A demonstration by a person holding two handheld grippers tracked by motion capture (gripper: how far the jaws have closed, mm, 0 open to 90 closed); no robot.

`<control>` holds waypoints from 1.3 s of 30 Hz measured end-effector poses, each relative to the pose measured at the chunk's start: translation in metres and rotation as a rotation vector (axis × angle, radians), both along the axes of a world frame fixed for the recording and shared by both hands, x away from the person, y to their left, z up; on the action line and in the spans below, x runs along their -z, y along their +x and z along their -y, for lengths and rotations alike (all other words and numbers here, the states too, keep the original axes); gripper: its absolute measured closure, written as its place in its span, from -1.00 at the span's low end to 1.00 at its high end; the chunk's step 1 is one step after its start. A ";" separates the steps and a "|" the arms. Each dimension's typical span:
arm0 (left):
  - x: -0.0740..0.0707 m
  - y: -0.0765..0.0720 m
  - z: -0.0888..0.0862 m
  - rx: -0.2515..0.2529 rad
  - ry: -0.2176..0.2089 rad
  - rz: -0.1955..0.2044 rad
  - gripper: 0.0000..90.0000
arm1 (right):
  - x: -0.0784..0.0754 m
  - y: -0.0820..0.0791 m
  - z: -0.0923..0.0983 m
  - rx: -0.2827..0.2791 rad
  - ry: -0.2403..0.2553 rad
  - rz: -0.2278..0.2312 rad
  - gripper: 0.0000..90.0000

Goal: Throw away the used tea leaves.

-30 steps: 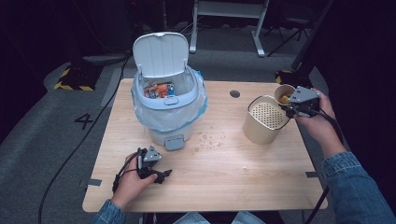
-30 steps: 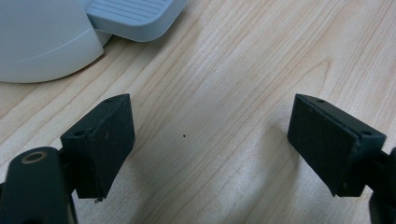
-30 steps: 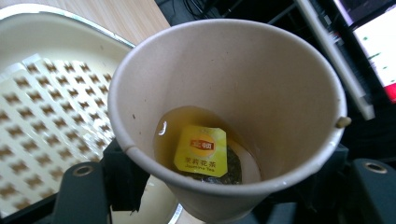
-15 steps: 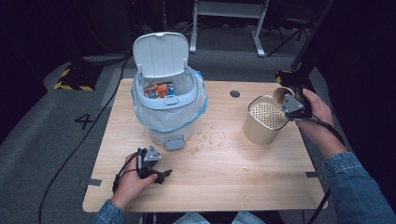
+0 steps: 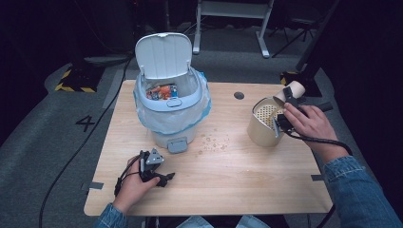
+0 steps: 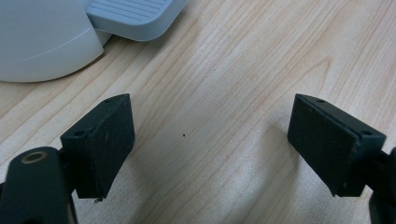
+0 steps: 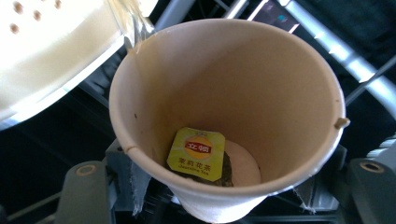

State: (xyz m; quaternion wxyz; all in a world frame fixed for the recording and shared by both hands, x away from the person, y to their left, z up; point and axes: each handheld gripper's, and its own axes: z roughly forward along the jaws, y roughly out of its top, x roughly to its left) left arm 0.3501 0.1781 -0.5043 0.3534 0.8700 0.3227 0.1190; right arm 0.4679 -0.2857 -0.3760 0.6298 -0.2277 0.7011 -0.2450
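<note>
My right gripper (image 5: 287, 100) is shut on a tan paper cup (image 5: 292, 89) and holds it tilted, mouth toward the beige perforated canister (image 5: 263, 125) at the table's right. In the right gripper view the cup (image 7: 261, 84) sits between both jaws. A yellow tea-bag tag (image 7: 196, 154) lies on a dark tea bag at its bottom. A thin stream of pale liquid (image 7: 134, 21) runs from the rim toward the canister's holed face (image 7: 42, 51). My left gripper (image 5: 166, 177) rests on the table's front left, open with nothing between its fingers (image 6: 105, 140).
A white pedal bin (image 5: 168, 109) with a plastic liner stands at the back left, its lid (image 5: 163, 54) raised and wrappers inside. Its pedal (image 6: 135, 16) is just ahead of my left gripper. Crumbs (image 5: 214, 141) dot the middle. A cable hole (image 5: 239, 95) lies beyond them.
My right hand has carried the cup left and down, closer over the canister, and tipped it further. The left hand and gripper have stayed put.
</note>
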 end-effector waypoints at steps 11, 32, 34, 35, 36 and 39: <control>0.000 0.000 0.000 0.000 0.001 0.000 -0.66 | 0.000 -0.005 -0.006 -0.035 -0.256 0.146 -0.29; 0.000 0.000 0.000 -0.002 -0.003 -0.003 -0.66 | 0.002 -0.002 -0.007 -0.010 -0.514 0.192 -0.30; 0.000 0.000 0.000 -0.003 -0.002 -0.003 -0.66 | 0.001 -0.001 -0.008 -0.014 -0.525 0.192 -0.30; 0.000 0.000 0.000 -0.003 -0.002 -0.003 -0.66 | 0.000 -0.001 -0.010 -0.016 -0.548 0.198 -0.30; 0.000 0.000 0.000 -0.003 -0.002 -0.003 -0.66 | 0.001 -0.001 -0.010 -0.048 -0.560 0.204 -0.30; 0.000 0.000 0.000 -0.003 -0.002 -0.003 -0.66 | 0.000 0.000 -0.007 -0.022 -0.548 0.211 -0.30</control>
